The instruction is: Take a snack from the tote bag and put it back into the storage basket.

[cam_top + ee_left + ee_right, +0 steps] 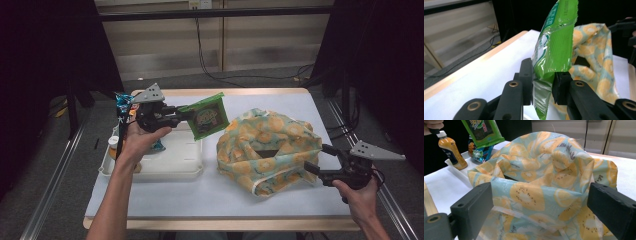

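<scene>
Fingers: left gripper [181, 113] clamps green snack packet [209, 116] above table, beside fruit-print bag [270, 150]; right gripper [320, 161] spread wide at bag's edge.
Center packet over bag opening [270, 153] before letting go.

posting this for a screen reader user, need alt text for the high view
The left tongs hold a green snack packet above a white tray, beside a fruit-print fabric bag. The right tongs stand open at the bag's right edge.

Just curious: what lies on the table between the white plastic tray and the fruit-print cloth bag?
Only bare pale tabletop, seen in the high view.
</scene>
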{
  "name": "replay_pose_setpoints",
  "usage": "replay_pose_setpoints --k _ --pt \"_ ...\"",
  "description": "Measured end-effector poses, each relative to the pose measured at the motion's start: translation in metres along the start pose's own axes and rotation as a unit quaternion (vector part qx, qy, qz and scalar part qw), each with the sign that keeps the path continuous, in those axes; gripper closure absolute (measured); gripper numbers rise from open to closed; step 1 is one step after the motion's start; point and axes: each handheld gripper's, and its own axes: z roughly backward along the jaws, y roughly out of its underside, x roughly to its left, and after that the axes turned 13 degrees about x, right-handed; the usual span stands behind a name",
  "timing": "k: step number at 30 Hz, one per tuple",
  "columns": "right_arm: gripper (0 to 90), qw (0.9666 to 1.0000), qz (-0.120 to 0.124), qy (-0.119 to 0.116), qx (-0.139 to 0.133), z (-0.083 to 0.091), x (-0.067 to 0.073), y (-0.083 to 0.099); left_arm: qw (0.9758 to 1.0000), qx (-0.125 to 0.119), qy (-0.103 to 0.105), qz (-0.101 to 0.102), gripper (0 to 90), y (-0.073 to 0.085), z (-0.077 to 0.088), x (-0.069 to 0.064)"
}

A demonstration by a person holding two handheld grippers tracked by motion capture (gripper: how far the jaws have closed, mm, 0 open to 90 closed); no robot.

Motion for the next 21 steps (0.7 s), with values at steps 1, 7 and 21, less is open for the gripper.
replay_pose_setpoints --k 1,7,21 --pt "6.0 1.0 0.0 -0.002 -0.002 -0.001 0.001 0.0 1.0 0.005 -0.004 0.001 73.6 0.003 0.001 0.001" --pt "6.0 0.9999 0.009 -0.005 0.006 -0.001 0.006 0.003 0.9993 0.021 -0.028 0.016 73.5 0.018 0.006 0.012" --pt "6.1 0.9999 0.008 -0.003 0.008 -0.002 0.003 0.003 0.996 0.051 -0.063 0.039 73.5 0.039 0.001 0.035"
